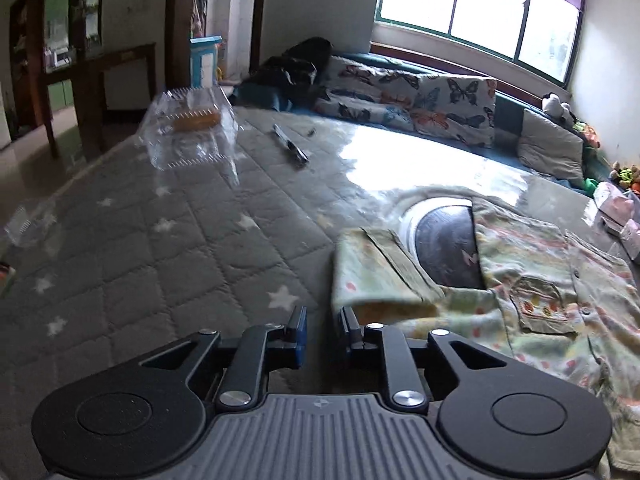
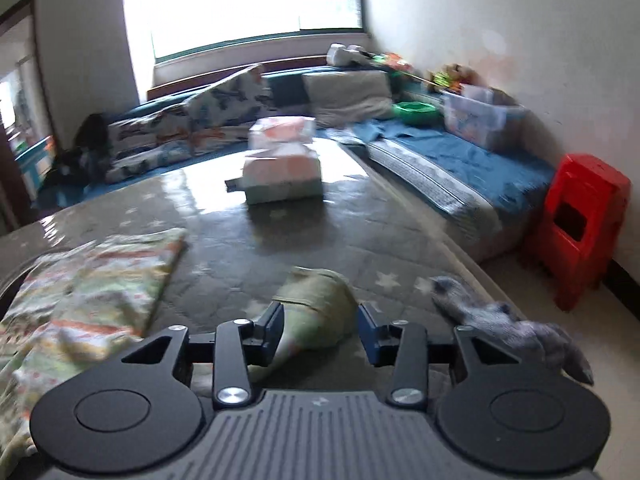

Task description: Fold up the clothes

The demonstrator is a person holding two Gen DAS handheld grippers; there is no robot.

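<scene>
Two parted, empty grippers: left gripper (image 1: 323, 330), right gripper (image 2: 320, 330) around sleeve (image 2: 316, 304), cuff pointing away.

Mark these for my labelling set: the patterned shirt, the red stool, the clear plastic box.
patterned shirt (image 1: 536, 276): left wrist view, chest panel.
red stool (image 2: 580, 216): right wrist view, front face.
clear plastic box (image 1: 188, 132): left wrist view, front wall.

I see a grey quilted star-print mattress (image 1: 168, 240). On it lie a patterned shirt (image 1: 540, 292), a clear plastic container (image 1: 192, 132), a dark slim object (image 1: 290, 148), stacked tissue packs (image 2: 282, 168) and a grey garment (image 2: 500, 316).
</scene>
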